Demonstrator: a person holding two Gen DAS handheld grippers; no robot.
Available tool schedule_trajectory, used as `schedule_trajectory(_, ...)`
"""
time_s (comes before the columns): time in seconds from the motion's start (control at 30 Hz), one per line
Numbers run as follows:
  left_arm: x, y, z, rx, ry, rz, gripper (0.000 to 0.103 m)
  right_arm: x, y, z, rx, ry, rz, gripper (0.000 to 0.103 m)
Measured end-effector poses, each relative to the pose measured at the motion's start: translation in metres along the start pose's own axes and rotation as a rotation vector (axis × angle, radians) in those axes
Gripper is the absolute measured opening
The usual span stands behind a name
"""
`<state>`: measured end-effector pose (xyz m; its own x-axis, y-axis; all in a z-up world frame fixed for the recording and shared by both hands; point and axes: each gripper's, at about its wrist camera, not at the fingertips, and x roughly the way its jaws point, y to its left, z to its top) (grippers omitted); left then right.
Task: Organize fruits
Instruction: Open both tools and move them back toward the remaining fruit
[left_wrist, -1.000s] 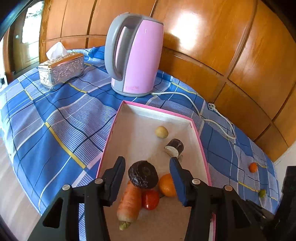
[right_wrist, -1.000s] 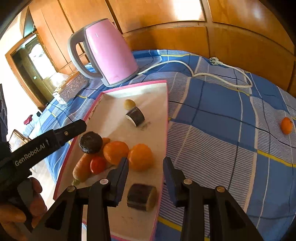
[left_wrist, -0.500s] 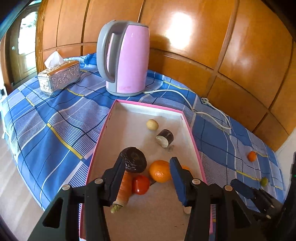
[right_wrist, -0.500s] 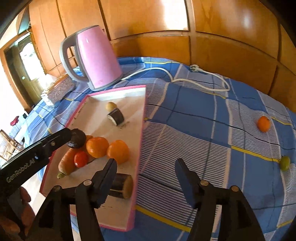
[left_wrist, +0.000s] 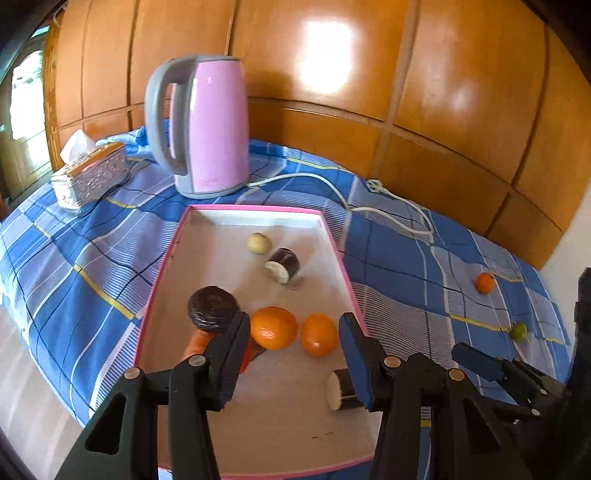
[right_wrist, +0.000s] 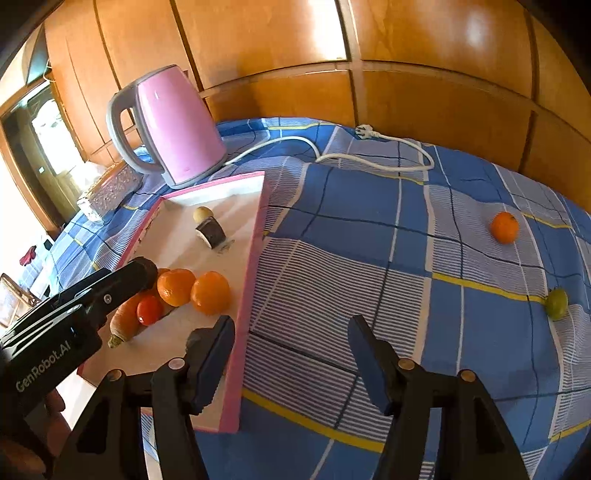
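Left wrist view is showing the left gripper (left_wrist: 291, 354) hanging over the pink-rimmed tray (left_wrist: 345, 271) with its jaws partly apart and nothing between them; two oranges (left_wrist: 274, 328) are sitting beyond the fingertips, at twelve o'clock. A dark round piece (left_wrist: 212, 308) is lying at ten o'clock, resting on a carrot (right_wrist: 127, 317) beside a red tomato (right_wrist: 149, 309). A small pale fruit (left_wrist: 258, 243) and a dark cut chunk (left_wrist: 282, 263) are lying farther up the tray, and another cut chunk (left_wrist: 341, 393) is sitting partly behind the right-hand finger. From the right wrist view, the right gripper (right_wrist: 291, 360) is standing wide apart and empty over the tray's right rim and the blue checked cloth (right_wrist: 369, 229); its jaws have just been opening and then easing in slightly. A loose orange (right_wrist: 504, 227) is lying on the cloth at two o'clock, and a green fruit (right_wrist: 556, 303) at three o'clock. A pink kettle (left_wrist: 207, 125) is standing behind the tray at eleven o'clock.
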<state>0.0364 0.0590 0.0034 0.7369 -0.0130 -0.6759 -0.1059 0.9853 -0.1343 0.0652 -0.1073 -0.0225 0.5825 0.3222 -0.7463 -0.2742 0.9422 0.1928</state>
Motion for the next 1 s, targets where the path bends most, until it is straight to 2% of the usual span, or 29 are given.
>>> schedule_trajectory(0.5,0.007,-0.052,-0.013,0.12,0.051,-0.087,0.051,0.0,-0.069,-0.024,0.162,0.061,-0.086,0.048)
schedule_trajectory(1.0,0.021,-0.102,-0.029,0.227,0.124,-0.164,0.051,-0.01,-0.12,-0.043,0.254,0.064,-0.166,0.048)
